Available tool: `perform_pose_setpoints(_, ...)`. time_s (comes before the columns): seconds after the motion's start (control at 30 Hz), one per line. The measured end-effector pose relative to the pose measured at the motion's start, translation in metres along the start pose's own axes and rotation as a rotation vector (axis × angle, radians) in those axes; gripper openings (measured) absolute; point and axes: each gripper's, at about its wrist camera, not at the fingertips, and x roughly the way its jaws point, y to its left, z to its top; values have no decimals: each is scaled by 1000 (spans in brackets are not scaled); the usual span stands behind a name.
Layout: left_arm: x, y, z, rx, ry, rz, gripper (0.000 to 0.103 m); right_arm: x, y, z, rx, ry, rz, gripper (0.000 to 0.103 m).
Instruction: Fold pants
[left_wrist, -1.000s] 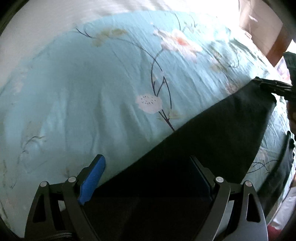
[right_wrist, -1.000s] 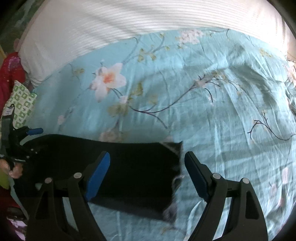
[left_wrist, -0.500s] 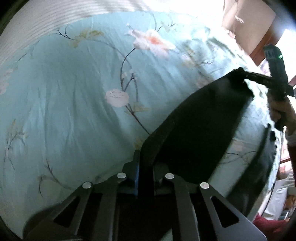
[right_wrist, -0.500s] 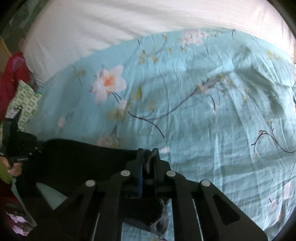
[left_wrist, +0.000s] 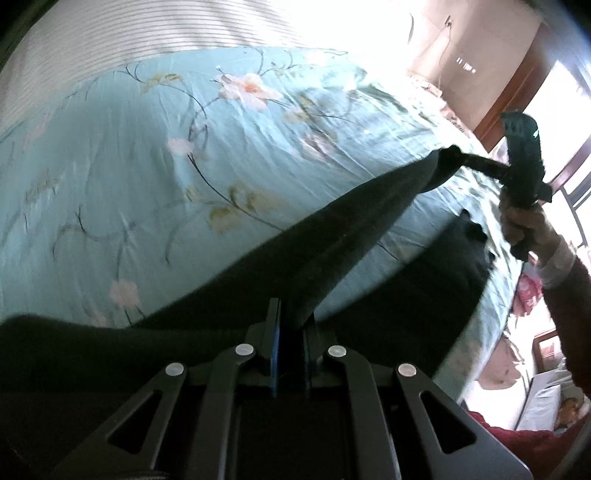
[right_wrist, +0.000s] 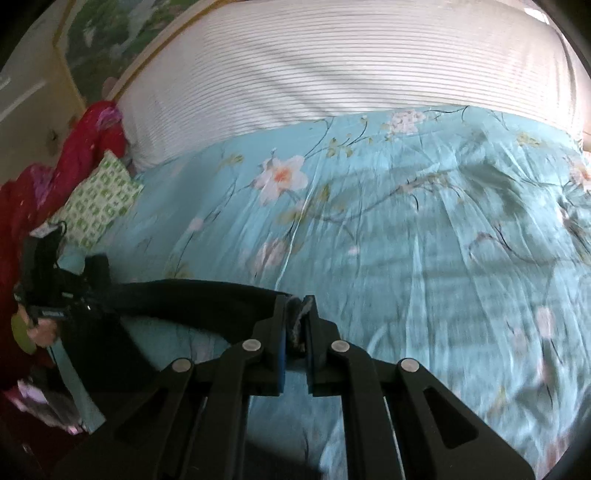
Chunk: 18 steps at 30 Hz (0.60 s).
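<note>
The black pants (left_wrist: 332, 251) hang as a taut band between my two grippers, lifted off the teal flowered bed cover (left_wrist: 147, 166). My left gripper (left_wrist: 291, 325) is shut on one end of that band. My right gripper (left_wrist: 458, 155) holds the far end at the right, a hand (left_wrist: 524, 225) around its grip. In the right wrist view my right gripper (right_wrist: 297, 317) is shut on a frayed corner of the pants (right_wrist: 192, 299), which stretch left to my left gripper (right_wrist: 92, 277). More of the pants (left_wrist: 443, 280) sags onto the bed below.
A white striped sheet (right_wrist: 332, 74) covers the far part of the bed. A green patterned pillow (right_wrist: 99, 199) and red cloth (right_wrist: 81, 147) lie at the left edge. A wooden door frame (left_wrist: 517, 92) stands beyond the bed's right side.
Both grippers went from open around the pants' edge to shut on it. They then rose and moved out over the bed, lifting the edge into a taut band.
</note>
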Motion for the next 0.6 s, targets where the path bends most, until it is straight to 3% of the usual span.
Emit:
perform_pose_setpoints(0.27, -3, -21, -46, -19, 25, -3, 7, -23, 13, -42, -56, 6, -17, 8)
perform_pose_setpoints(0.6, -26, -41, -65, -8, -31, -14, 7, -65, 29, -65, -114, -54, -47, 8)
